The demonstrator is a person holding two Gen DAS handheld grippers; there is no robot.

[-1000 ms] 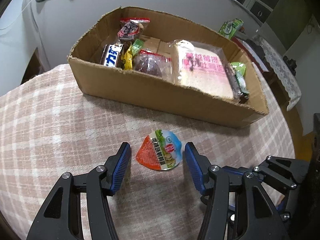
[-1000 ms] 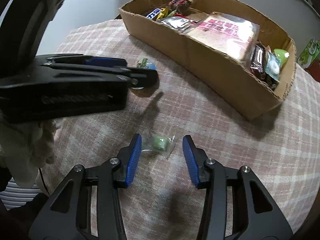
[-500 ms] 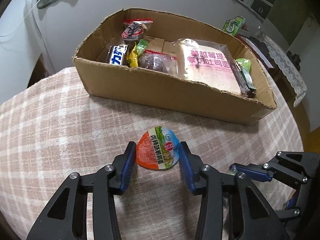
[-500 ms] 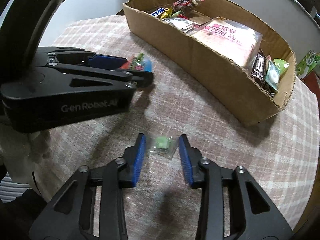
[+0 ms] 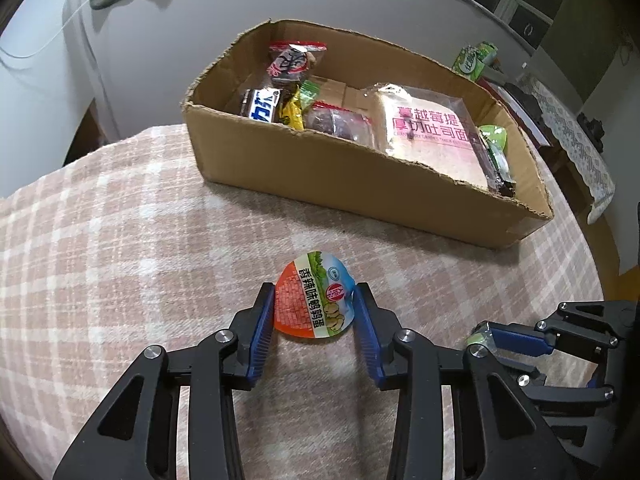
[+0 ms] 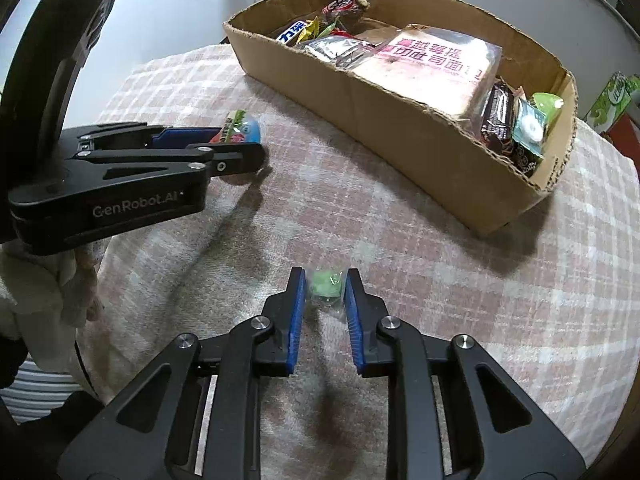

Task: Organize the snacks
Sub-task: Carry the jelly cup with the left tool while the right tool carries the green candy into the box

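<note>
Presently both grippers point steeply down at the checked cloth covering the surface (image 5: 120,240), each over its own snack.

Left gripper (image 5: 315,300): its jaws have just been closing, and the blue fingers (image 5: 262,328) now sit against either side of the sealed cup (image 5: 315,296), a small tub with an orange, green and blue printed lid. The lid's edges bend up slightly where the pads press. Cup rests on the cloth, near the long front wall of the cardboard box (image 5: 360,188) but apart from it.

Right gripper (image 6: 326,292): narrow. Fingers (image 6: 298,304) pinch the green candy (image 6: 325,286) in its clear wrapper, which is bunched between the pads. It lies on the cloth, well in front of the box (image 6: 400,120). In the left wrist view this gripper (image 5: 480,338) shows low on the right, a bit of green at its tip.

In the right wrist view the left gripper (image 6: 240,148) comes in from the left, the cup's lid (image 6: 240,128) showing at its tip; a hand in a pale glove (image 6: 60,292) shows under its body.

Box contents: large pink-labelled bread pack (image 5: 432,132), dark red-sealed packet (image 5: 336,122), blue-and-white bar (image 5: 262,108), yellow wrapper (image 5: 292,112), red-topped bag (image 5: 290,64) at the back, green packets (image 5: 494,140) at the right end.
</note>
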